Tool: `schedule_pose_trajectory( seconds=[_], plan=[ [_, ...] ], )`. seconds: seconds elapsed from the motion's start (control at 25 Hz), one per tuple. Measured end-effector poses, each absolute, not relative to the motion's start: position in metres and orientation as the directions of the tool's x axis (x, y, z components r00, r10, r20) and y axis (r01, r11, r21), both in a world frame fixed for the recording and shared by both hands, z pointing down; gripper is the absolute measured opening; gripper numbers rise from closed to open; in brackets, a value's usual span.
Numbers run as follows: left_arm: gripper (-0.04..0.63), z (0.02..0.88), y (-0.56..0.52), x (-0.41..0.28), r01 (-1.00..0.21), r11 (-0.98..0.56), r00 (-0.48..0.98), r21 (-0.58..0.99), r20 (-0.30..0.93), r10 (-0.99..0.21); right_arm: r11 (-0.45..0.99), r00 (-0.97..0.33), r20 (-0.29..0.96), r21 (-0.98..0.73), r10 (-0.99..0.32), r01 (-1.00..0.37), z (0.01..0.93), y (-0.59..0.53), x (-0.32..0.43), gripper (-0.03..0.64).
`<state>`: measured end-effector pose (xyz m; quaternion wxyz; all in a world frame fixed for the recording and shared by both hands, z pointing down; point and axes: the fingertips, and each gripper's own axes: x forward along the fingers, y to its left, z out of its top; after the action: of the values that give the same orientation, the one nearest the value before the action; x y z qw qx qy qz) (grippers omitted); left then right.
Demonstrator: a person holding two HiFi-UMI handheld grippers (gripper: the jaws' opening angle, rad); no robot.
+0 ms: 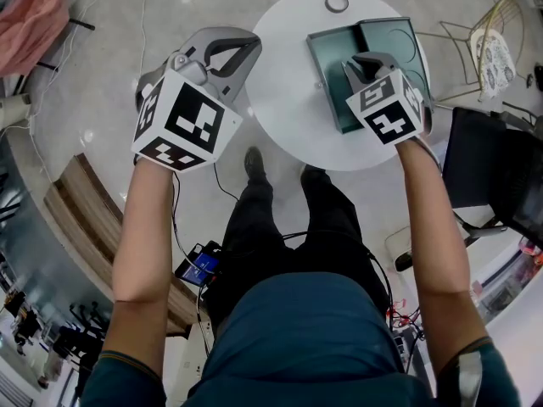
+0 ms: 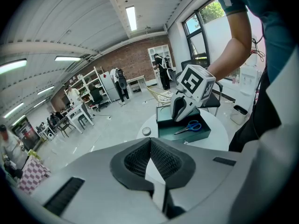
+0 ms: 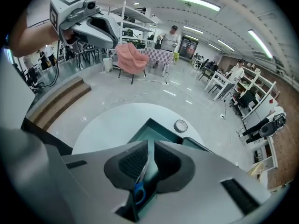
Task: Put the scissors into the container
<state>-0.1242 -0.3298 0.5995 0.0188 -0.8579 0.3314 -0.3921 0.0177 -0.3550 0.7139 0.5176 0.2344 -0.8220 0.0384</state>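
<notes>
Blue-handled scissors point(image 2: 189, 126) lie flat inside the dark green container point(image 1: 333, 66) on the round white table point(image 1: 280, 108). My right gripper point(image 1: 361, 64) hovers just over the container; through the narrow gap between its jaws I see the scissors point(image 3: 138, 192) below, apart from the pads. From the left gripper view the right gripper point(image 2: 180, 115) hangs above the scissors without touching them. My left gripper point(image 1: 231, 51) is held left of the table over the floor, its pads meeting at the tips with nothing between them.
A small round grey roll point(image 1: 337, 2) sits at the table's far edge. The container's second half point(image 1: 394, 39) lies beside it. A black chair point(image 1: 496, 172) stands at the right, a wire chair point(image 1: 492, 41) beyond it. Cables run across the floor.
</notes>
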Motion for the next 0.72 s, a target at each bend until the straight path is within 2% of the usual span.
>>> schedule_pose_trajectory(
  seconds=[0.72],
  plan=[
    [0.017,0.543,-0.335,-0.131,-0.534,-0.776,0.474,-0.335,0.642,-0.603,0.865,-0.367,0.836,0.224,-0.407,-0.449,0.649,-0.366,0.013,0.061]
  ],
)
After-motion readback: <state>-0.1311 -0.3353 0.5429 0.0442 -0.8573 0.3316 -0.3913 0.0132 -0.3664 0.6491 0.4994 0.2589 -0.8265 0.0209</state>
